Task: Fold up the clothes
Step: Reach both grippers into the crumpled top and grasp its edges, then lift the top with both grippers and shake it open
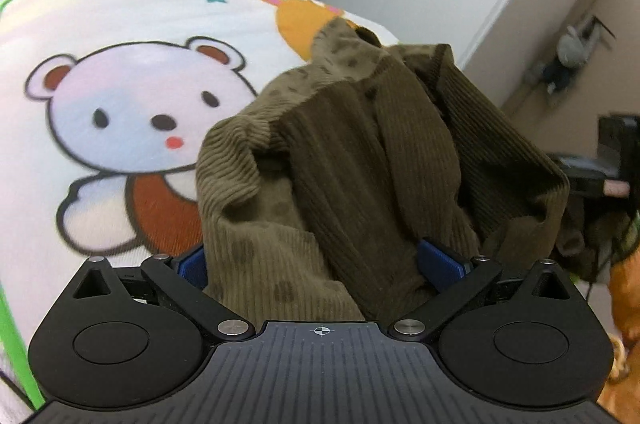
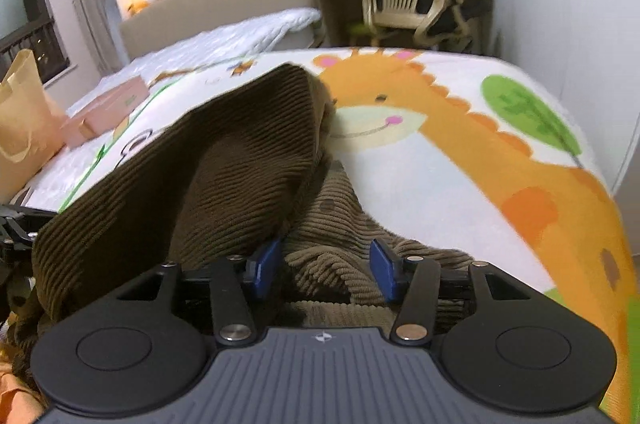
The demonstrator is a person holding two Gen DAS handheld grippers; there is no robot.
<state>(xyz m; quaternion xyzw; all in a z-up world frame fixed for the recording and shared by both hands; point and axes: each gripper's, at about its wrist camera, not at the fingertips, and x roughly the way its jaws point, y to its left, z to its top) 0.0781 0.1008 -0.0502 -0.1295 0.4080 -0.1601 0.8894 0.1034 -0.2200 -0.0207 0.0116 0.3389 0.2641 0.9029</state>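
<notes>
An olive-brown corduroy garment with a dotted lining is bunched over a cartoon-print blanket on the bed. My left gripper has its jaws wide apart, with a thick mass of the garment lying between the blue pads. In the right wrist view the same garment is lifted in a fold on the left. My right gripper is partly open, with corduroy bunched between its blue pads. Whether either one pinches the cloth is unclear.
A pink box and a tan paper bag lie at the bed's left side. A beige chair and a desk stand past the bed's far end. A white wall runs along the right. Orange cloth lies at the near edge.
</notes>
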